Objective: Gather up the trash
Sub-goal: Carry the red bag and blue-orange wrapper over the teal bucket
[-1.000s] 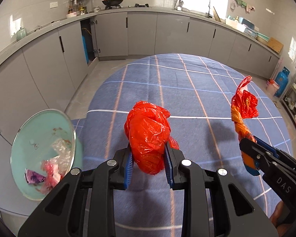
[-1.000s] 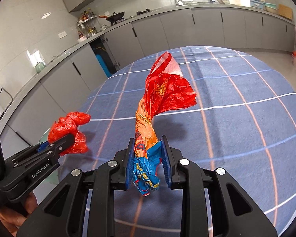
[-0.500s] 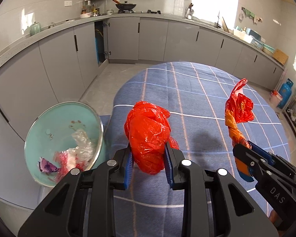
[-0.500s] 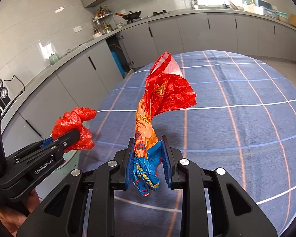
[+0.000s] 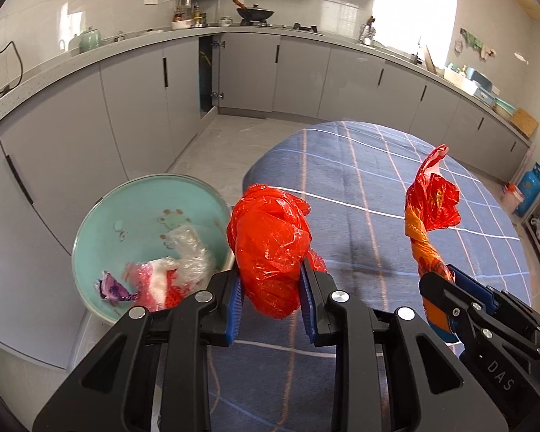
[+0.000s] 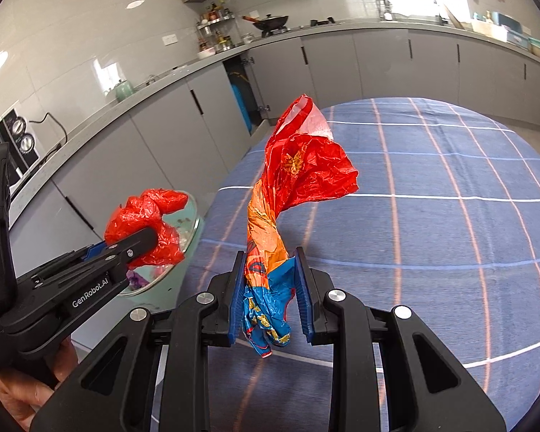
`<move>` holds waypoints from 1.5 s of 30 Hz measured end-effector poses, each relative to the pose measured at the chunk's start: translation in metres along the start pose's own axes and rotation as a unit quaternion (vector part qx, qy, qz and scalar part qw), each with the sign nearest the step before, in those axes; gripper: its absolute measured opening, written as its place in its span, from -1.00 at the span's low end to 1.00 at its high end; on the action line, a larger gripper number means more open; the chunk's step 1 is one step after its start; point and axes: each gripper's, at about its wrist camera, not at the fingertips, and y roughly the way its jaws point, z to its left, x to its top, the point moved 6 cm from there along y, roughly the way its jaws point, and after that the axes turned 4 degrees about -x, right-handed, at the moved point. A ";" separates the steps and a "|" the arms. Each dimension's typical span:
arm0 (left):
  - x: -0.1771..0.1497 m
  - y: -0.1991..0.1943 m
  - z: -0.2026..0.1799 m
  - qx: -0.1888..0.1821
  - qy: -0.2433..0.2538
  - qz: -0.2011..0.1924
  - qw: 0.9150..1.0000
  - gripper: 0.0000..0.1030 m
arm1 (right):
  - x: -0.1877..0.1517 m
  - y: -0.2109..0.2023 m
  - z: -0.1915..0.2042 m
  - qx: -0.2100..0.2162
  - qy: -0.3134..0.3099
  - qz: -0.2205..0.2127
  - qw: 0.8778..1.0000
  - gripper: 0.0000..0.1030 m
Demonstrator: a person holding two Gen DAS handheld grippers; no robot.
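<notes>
My left gripper (image 5: 271, 298) is shut on a crumpled red plastic bag (image 5: 270, 244), held above the table's left edge, just right of the teal trash bin (image 5: 100, 234). The bin holds clear and pink wrappers (image 5: 172, 270). My right gripper (image 6: 270, 297) is shut on a twisted red, orange and blue wrapper (image 6: 291, 187) that stands upright over the blue checked tablecloth (image 6: 432, 234). The left gripper with the red bag (image 6: 144, 223) shows at left in the right wrist view, over the bin (image 6: 190, 230). The right gripper (image 5: 446, 298) shows at right in the left wrist view.
Grey kitchen cabinets (image 5: 133, 108) and a counter run along the left and far walls. One cabinet door stands open (image 5: 208, 72). A blue gas cylinder (image 5: 529, 190) stands on the floor at far right. Bare floor lies between table and cabinets.
Both grippers have moved left with their loads, toward the table's left edge. The bin has come closer and more to the middle of the left wrist view.
</notes>
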 end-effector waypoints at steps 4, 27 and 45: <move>0.000 -0.004 0.012 0.006 -0.009 -0.002 1.000 -0.47 | 0.001 0.005 0.016 0.010 -0.013 0.003 1.000 -0.48; 0.001 -0.014 0.080 0.050 -0.056 -0.014 0.997 -0.47 | 0.001 0.026 0.092 0.061 -0.067 0.018 0.996 -0.48; 0.000 -0.018 0.121 0.071 -0.098 -0.019 0.993 -0.47 | -0.002 0.042 0.134 0.088 -0.098 0.036 0.991 -0.48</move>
